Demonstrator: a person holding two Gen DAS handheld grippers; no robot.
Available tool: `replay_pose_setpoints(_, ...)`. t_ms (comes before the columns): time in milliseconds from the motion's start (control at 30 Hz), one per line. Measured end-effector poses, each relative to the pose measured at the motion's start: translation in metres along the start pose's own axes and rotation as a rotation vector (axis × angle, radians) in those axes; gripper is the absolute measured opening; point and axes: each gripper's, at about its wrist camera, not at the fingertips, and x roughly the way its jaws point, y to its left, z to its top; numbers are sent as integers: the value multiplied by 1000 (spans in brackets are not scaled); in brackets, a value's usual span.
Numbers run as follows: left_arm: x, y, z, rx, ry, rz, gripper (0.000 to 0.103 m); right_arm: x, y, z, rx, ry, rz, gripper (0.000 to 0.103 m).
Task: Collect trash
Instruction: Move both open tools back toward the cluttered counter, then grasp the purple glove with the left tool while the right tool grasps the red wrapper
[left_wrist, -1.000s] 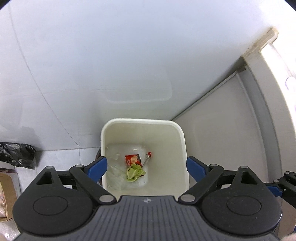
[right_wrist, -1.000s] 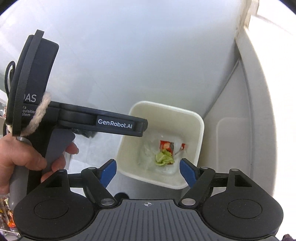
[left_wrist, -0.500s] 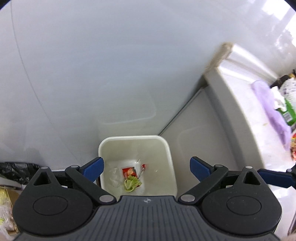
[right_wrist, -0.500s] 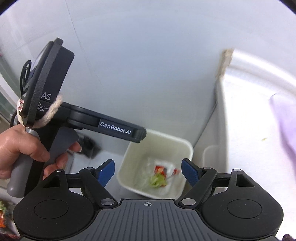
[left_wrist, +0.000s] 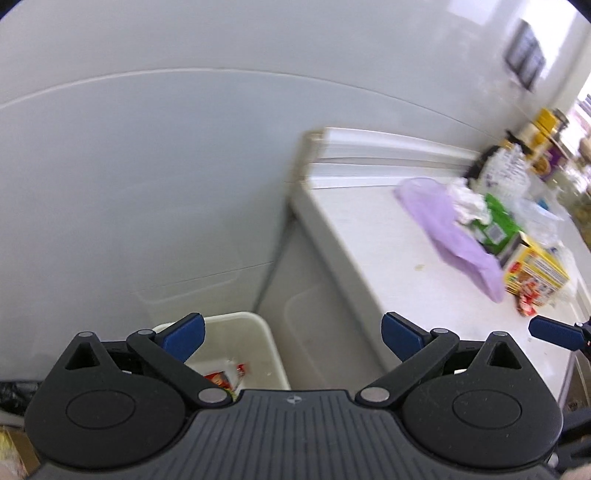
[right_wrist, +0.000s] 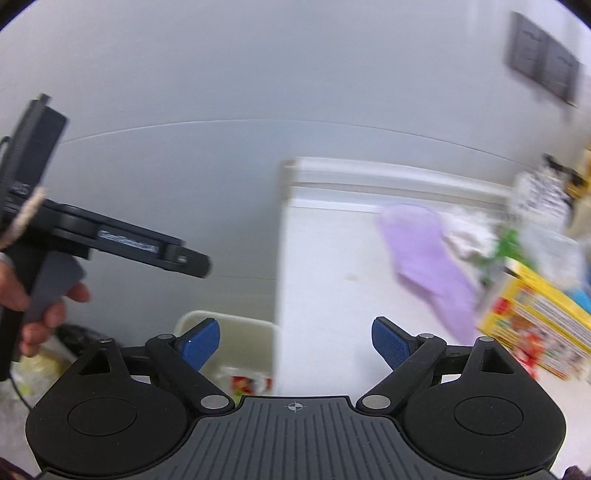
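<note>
Bin (left_wrist: 255, 332) holds wrappers; left gripper (left_wrist: 291, 334) wide and empty, right gripper (right_wrist: 295, 343) opening, empty; counter (left_wrist: 369, 236) litter remains uncollected.

Left hand-held gripper (left_wrist: 291, 336): black body, ribbed grey base, 2 blue pads. Right hand-held gripper (right_wrist: 295, 344): same black and blue scheme. Bin (left_wrist: 271, 354), lower centre of the frame: cream-white, holding a red and white wrapper (left_wrist: 218, 378). Counter (left_wrist: 373, 243), right of the frame: white. Cloth (left_wrist: 454, 236) on it: plain lilac. Box (left_wrist: 535, 271), far right: yellow with red printed panels. Packet (left_wrist: 496, 223) beside it: green with a white label. Wall (left_wrist: 147, 147): pale grey-white. Bag (left_wrist: 14, 391), lower left edge: black.
</note>
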Motion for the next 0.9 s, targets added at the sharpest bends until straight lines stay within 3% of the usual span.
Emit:
replay_pose_setpoints(467, 35, -95, 4, 234, 26, -100, 102, -29, -119, -56, 284, 21, -218, 93)
replay_pose_setpoints(900, 80, -152, 15, 396, -24, -156, 101, 2, -176, -57, 420, 6, -239, 93)
